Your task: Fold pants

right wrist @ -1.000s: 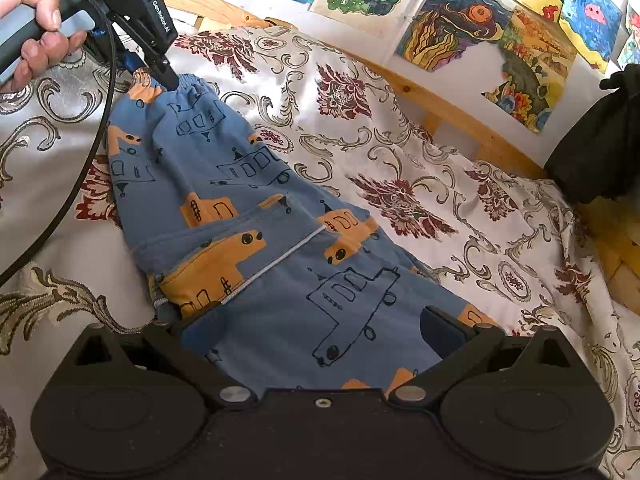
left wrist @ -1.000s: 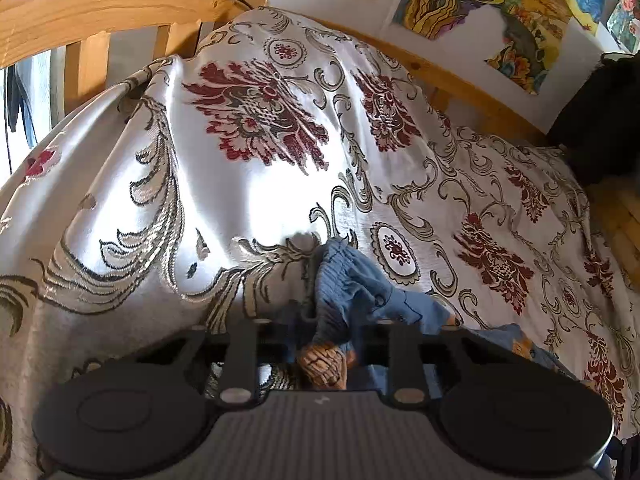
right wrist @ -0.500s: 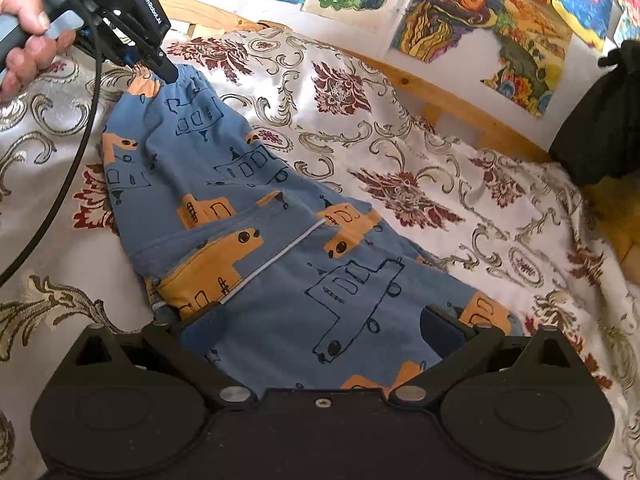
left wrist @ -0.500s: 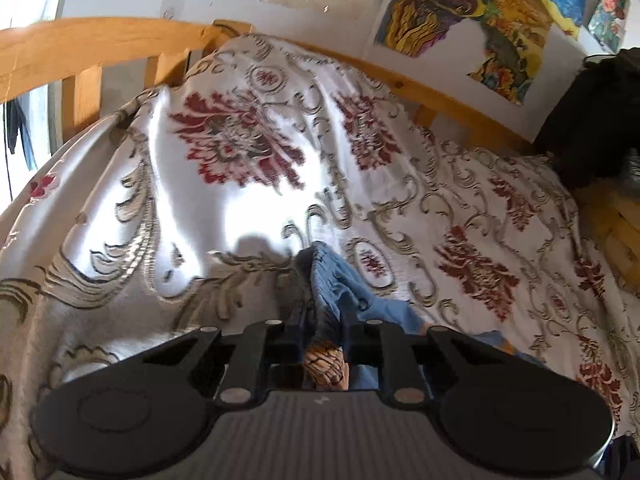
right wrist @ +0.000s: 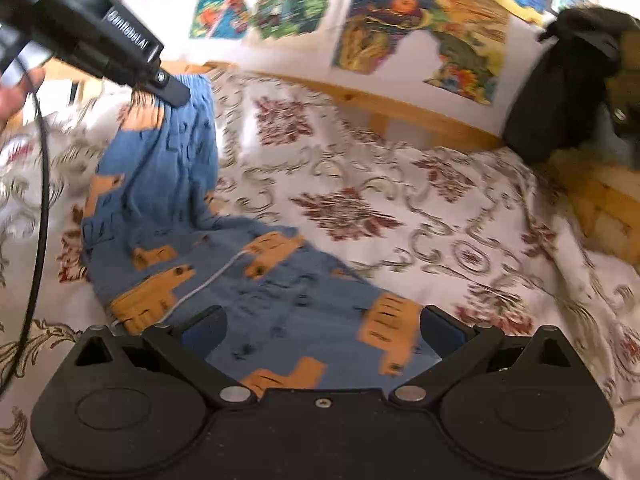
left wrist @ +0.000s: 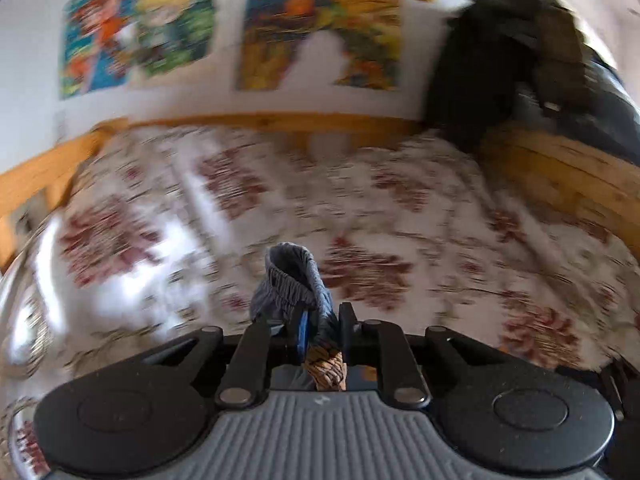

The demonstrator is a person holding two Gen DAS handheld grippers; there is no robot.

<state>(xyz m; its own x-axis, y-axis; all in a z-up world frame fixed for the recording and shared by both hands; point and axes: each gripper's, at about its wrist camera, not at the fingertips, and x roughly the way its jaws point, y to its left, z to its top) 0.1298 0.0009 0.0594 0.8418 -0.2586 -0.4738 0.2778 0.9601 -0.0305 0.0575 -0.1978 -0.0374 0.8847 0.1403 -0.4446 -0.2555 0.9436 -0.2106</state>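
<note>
Blue children's pants [right wrist: 280, 280] with orange bus prints lie on the patterned bedspread [right wrist: 460, 220]. My left gripper [left wrist: 322, 326] is shut on the gathered waistband [left wrist: 292, 280], which sticks up between its fingers. In the right wrist view that same left gripper [right wrist: 176, 94] holds the waistband lifted high above the bed at the upper left, so the upper part of the pants hangs from it. My right gripper [right wrist: 320, 328] is open, low over the leg end of the pants, with cloth between its spread fingers but no grip on it.
A wooden bed frame [right wrist: 400, 112] runs along the wall under colourful posters [right wrist: 420, 28]. A dark garment [right wrist: 568, 80] hangs at the right corner. A black cable [right wrist: 40, 200] trails from the left gripper, and part of a hand [right wrist: 16, 92] shows at the left edge.
My left gripper has lifted the waistband up off the bed and swung toward the right; its view is motion-blurred. The pants now bend upward. My right gripper stays open over the legs.
</note>
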